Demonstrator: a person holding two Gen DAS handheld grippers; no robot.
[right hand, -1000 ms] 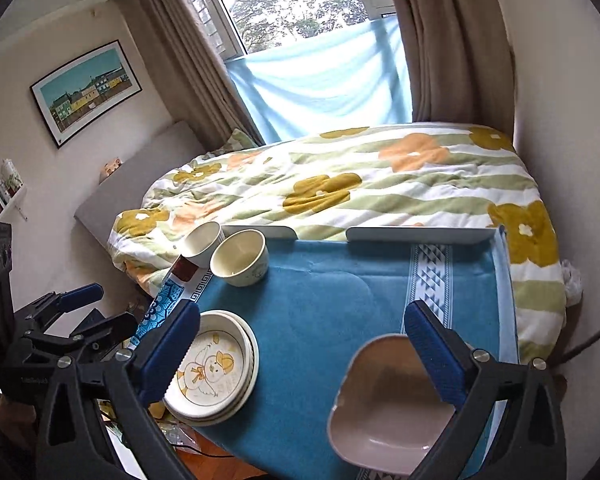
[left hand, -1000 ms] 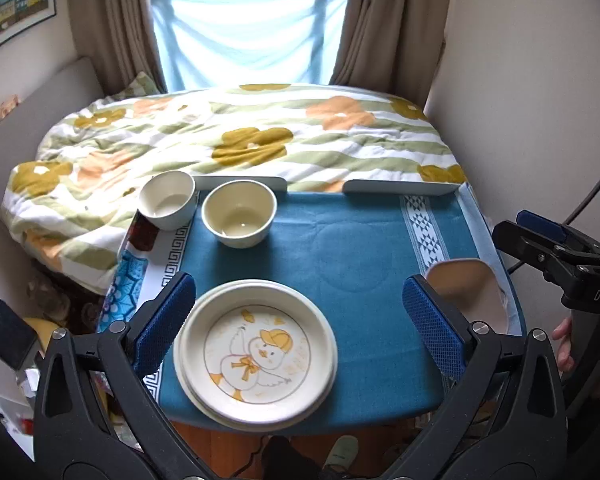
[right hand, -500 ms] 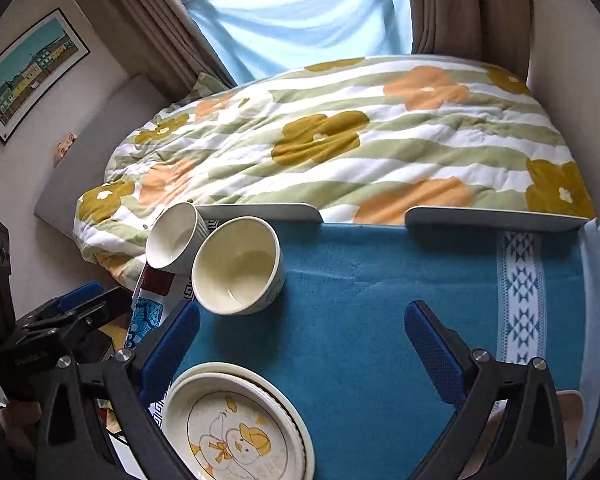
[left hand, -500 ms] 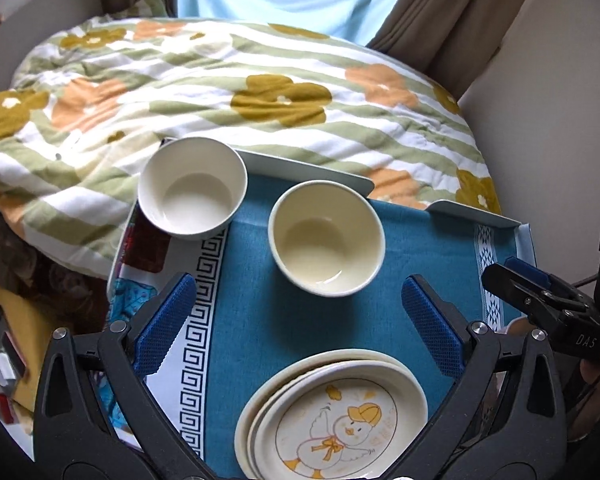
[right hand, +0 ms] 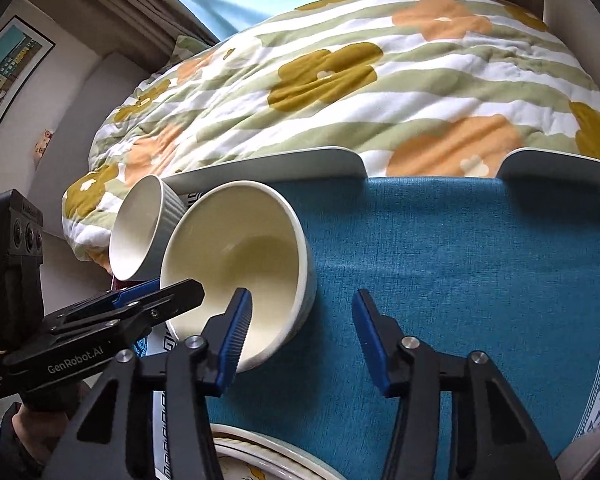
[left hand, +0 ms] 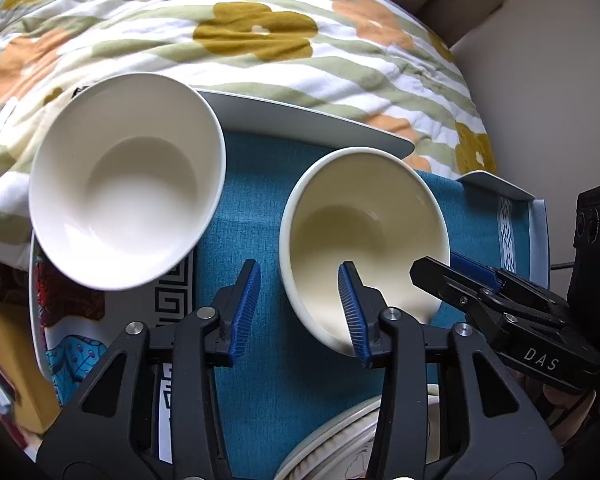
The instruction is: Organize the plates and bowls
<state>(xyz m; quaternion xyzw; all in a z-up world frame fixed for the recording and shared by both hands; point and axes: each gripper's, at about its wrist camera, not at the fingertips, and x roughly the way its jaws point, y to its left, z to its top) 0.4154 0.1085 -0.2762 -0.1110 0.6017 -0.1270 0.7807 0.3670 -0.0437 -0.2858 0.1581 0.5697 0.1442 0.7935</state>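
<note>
Room: bedroom; bed with floral quilt (right hand: 339, 92) beyond the far edge of the surface; curtained window and framed picture (right hand: 4, 80) further back.
Surface: tray-like top with raised white rim (left hand: 300, 120), covered by teal cloth (right hand: 439, 248).
Cream bowl (left hand: 363, 240): upright on the cloth, directly ahead of both pairs of fingers; its near rim lies between the left gripper's fingers and between the right gripper's fingers alike.
White bowl (left hand: 124, 208): ribbed outside, upright, ahead and to the left of the left fingers, just beside the cream bowl; whether the two touch cannot be told.
Plates (right hand: 260, 464): stacked, below and behind the fingers at the near edge; only the rims show.
Left gripper (left hand: 300, 308): fingers spread, not clenched; the right-hand finger sits inside the cream bowl, the left-hand finger outside its wall, so the rim is straddled but seemingly not yet pinched.
Right gripper (right hand: 300, 332): fingers parted, gripping nothing; the left-hand finger over the bowl's inside, the other out over bare cloth.
Key relation: the bowl's wall stands in both gaps; the left fingers, with the narrower gap, look nearer to closing on it.
Judged step: taking hold of the cream bowl, probably to nest it with the white one.
</note>
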